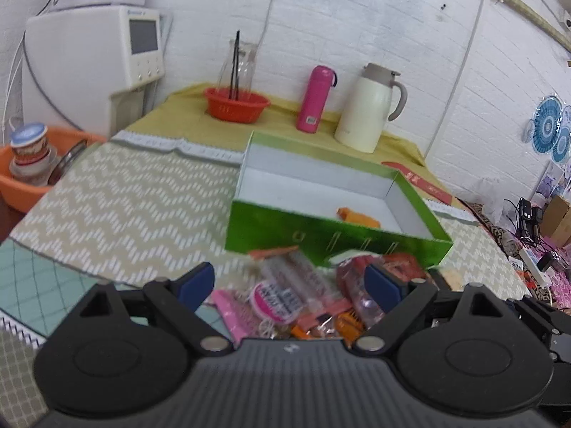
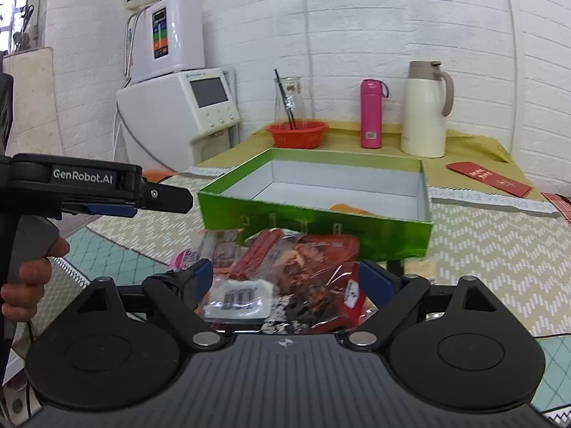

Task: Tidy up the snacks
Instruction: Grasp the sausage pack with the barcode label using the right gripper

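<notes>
Green box (image 1: 332,239) just beyond snack pile (image 1: 303,296); both grippers (image 1: 291,285) (image 2: 285,278) spread apart over it.

Black ribbed tool (image 2: 283,278) with blue pads (image 2: 203,271), white "GenRobot.AI" lettering, bare-skinned hand (image 2: 26,281).

"GenRobot.AI" on left gripper (image 2: 167,201) body, barcode on snack packet (image 2: 237,297)
</notes>
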The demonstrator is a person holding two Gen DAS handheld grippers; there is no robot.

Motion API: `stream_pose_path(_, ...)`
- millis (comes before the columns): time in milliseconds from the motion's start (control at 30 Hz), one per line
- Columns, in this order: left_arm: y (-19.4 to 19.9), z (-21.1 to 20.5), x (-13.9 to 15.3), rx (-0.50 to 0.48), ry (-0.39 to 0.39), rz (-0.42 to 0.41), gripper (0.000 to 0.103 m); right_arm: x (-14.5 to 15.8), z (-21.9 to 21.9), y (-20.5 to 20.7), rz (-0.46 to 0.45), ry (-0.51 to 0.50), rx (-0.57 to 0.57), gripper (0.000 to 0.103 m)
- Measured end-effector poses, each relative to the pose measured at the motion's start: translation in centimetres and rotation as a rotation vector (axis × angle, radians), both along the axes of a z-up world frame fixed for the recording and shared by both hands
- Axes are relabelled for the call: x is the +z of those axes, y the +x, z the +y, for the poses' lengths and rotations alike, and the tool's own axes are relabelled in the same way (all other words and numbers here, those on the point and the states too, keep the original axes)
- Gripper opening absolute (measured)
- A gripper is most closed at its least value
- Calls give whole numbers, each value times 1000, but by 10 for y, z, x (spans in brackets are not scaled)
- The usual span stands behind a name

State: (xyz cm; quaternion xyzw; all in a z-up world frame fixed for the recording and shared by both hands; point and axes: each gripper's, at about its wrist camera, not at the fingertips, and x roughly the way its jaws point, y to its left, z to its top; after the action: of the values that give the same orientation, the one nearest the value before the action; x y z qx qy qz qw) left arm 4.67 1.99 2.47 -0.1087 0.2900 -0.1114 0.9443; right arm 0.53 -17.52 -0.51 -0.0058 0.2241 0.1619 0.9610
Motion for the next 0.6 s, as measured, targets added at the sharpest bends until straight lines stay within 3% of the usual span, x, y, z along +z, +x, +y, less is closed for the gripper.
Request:
stream_pose_path(167, -9, 24, -15, 53, -5, 34, 90, -4, 30, 12, -14, -78, 0, 103)
stream_pose_path(333, -9, 29, -17, 30, -28, 33, 90, -11, 47, 23, -14, -154, -18, 103)
stream_pose_path(400, -7, 25, -17, 9, -28, 28, 90, -13, 44, 20, -12, -171, -22, 88)
stream_pose_path(600, 8, 3, -18, -66, -38, 17, 90, -5, 12, 1, -31, -114, -84, 76)
